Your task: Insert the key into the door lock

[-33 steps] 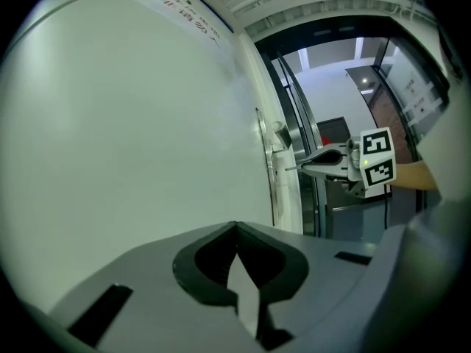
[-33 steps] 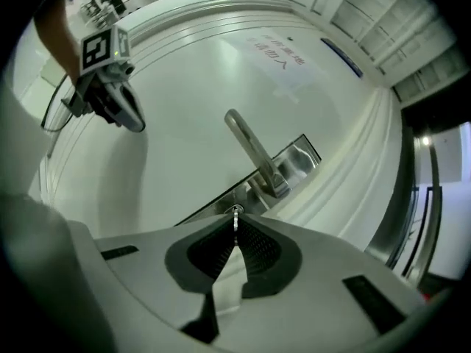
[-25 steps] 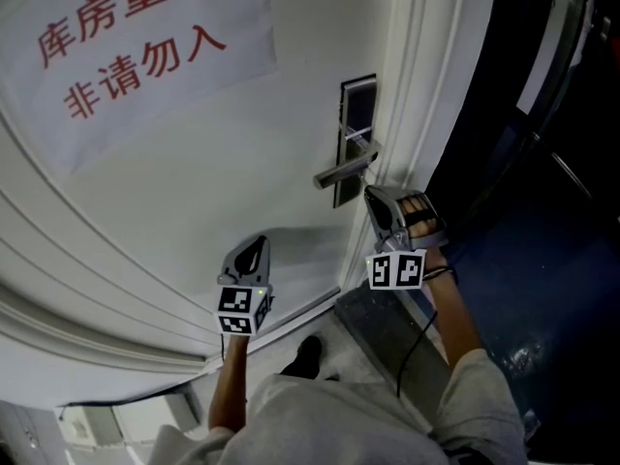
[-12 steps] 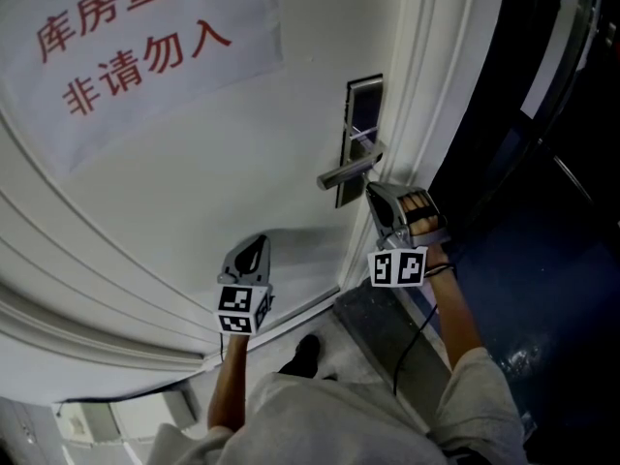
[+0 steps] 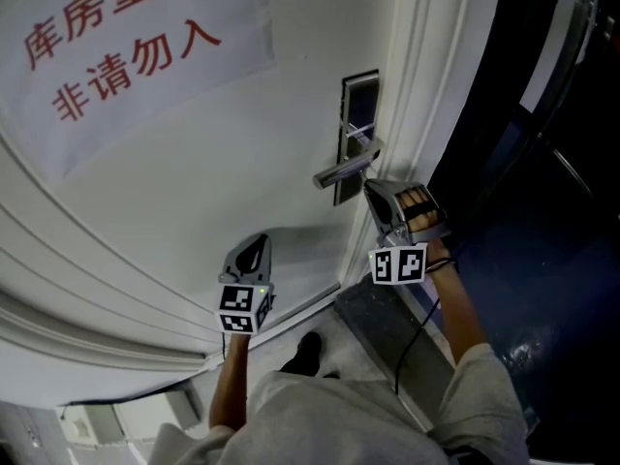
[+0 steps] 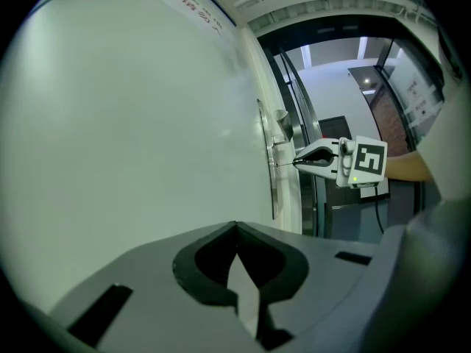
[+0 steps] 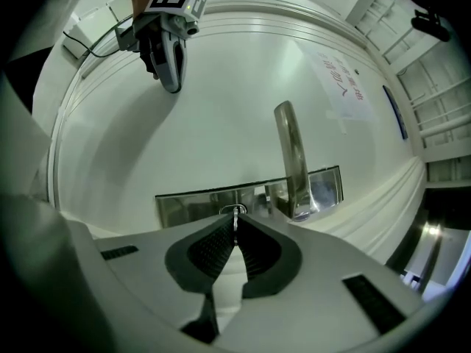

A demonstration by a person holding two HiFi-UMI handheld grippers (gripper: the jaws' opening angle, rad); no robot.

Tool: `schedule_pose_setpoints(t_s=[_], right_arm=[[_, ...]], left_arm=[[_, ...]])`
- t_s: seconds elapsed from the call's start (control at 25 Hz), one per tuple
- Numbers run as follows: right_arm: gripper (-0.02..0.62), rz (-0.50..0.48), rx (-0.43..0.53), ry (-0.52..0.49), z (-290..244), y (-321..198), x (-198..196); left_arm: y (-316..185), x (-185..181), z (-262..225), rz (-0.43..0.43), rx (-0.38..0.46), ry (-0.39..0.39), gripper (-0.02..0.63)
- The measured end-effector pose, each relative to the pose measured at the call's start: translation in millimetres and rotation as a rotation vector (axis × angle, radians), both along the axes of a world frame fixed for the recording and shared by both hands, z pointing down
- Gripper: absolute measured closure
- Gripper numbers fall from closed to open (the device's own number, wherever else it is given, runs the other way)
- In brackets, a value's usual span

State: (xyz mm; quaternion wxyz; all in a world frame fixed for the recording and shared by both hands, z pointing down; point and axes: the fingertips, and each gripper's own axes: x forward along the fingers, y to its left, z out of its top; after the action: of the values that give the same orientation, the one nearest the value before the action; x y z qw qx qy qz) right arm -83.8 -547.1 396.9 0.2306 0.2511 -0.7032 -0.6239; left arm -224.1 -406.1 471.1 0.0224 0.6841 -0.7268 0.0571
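A white door [image 5: 223,153] carries a steel lock plate [image 5: 358,114] with a lever handle [image 5: 341,171]. My right gripper [image 5: 372,193] sits just below the handle, level, shut on a thin metal key [image 7: 235,212]. In the right gripper view the key tip meets the small keyhole on the lock plate [image 7: 188,204], left of the handle [image 7: 291,153]. From the left gripper view the key [image 6: 284,165] shows as a fine line from the right gripper [image 6: 296,160] to the plate edge [image 6: 271,175]; its depth is hidden. My left gripper [image 5: 261,243] is shut and empty, close to the door.
A paper sign with red characters [image 5: 126,46] is stuck on the door's upper left. The door frame [image 5: 426,95] runs beside the lock, with a dark blue opening [image 5: 542,211] to its right. The person's legs and a shoe [image 5: 308,355] are below.
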Motion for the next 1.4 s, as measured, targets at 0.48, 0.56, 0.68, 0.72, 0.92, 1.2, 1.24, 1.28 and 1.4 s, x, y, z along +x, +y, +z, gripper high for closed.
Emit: schedule_pose_setpoints(t_s=[0.48, 0.56, 0.68, 0.72, 0.92, 1.2, 1.24, 1.28, 1.4], right_arm=[[0.566, -0.008, 0.041, 0.039, 0, -6, -6], [0.566, -0.008, 0.034, 0.042, 0, -7, -6], [0.566, -0.009, 0.035, 0.051, -1, -6, -7], [0.566, -0.008, 0.040, 0.057, -2, -7, -8], [0.566, -0.002, 0.042, 0.082, -2, -13, -13], [0.566, 0.008, 0.054, 0.076, 0, -21, -23], [0.566, 0.008, 0.055, 0.074, -1, -22, -25], [0.566, 0.009, 0.056, 0.071, -1, -24, -27], [0.566, 0.016, 0.053, 0.066, 0, -26, -30]], left_arm=[[-2, -2, 3, 0.002, -0.005, 0.002, 0.589], [-2, -2, 4, 0.004, -0.008, 0.003, 0.589], [-3, -2, 5, 0.009, -0.011, 0.003, 0.589], [-4, -1, 5, 0.012, -0.012, 0.002, 0.589], [-6, 2, 3, 0.020, -0.009, 0.003, 0.589], [-5, 1, 4, 0.017, -0.016, 0.001, 0.589], [-4, -1, 5, 0.016, -0.017, 0.000, 0.589], [-4, -2, 5, 0.014, -0.018, -0.001, 0.589], [-3, -4, 5, 0.009, -0.017, 0.002, 0.589]])
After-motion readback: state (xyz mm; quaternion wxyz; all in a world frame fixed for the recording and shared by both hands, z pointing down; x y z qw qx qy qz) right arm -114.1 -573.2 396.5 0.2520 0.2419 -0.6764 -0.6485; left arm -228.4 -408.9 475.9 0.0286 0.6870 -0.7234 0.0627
